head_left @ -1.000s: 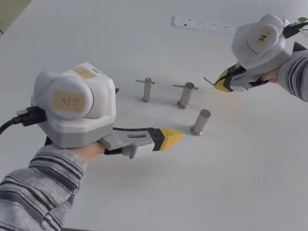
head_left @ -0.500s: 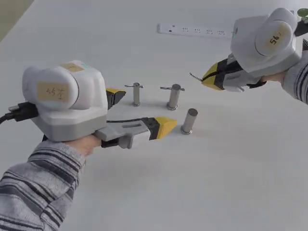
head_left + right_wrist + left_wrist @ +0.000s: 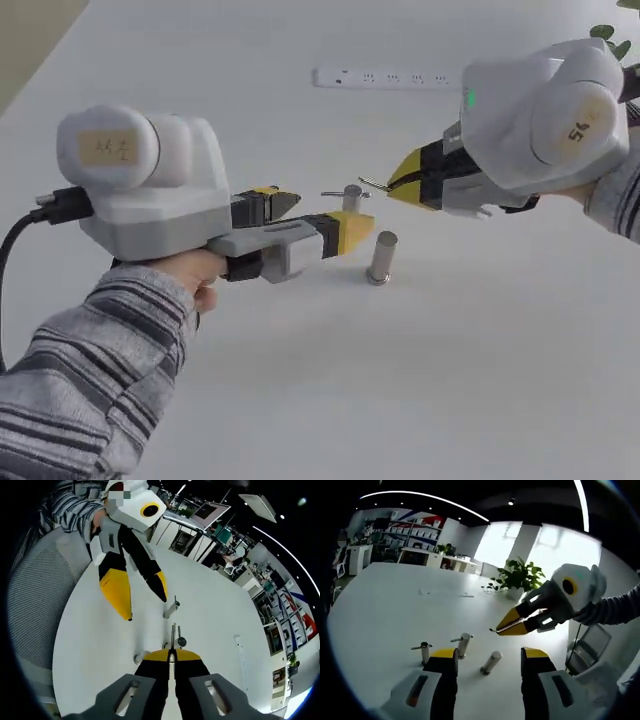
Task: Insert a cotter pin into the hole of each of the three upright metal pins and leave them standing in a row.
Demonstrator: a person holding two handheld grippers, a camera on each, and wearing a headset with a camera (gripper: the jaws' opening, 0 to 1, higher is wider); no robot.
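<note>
**Clerk:** Entry one?

**Keeper:** Thin steel-grey wire cotter pin (image 3: 372, 183). The right gripper (image 3: 400, 186) is pinching it, yellow-tipped jaws closed on its rear end. Its straight legs are sticking out forward, with the long axis lying near level.

**Clerk:** And where is it going?

**Keeper:** Short, smooth cylinder of dull grey metal, the bare upright pin (image 3: 381, 258). It is standing on the matte white tabletop (image 3: 470, 380), nearest the person. It is sitting below the wire's tip and slightly toward the person, so the wire is needing to come down and cross the cylinder's vertical axis (the cross-hole is too small to make out).

**Clerk:** Entry three?

**Keeper:** The left gripper (image 3: 325, 212), jaws spread and gripping nothing. In the left gripper view the bare upright pin is lying just ahead, between its jaws, so this gripper is the nearer one and is probably lining up to steady it.

**Clerk:** Remaining stock?

**Keeper:** The middle pin (image 3: 351, 198) and the far pin (image 3: 424, 651), both upright and each already carrying a wire crosswise near its head.
</note>
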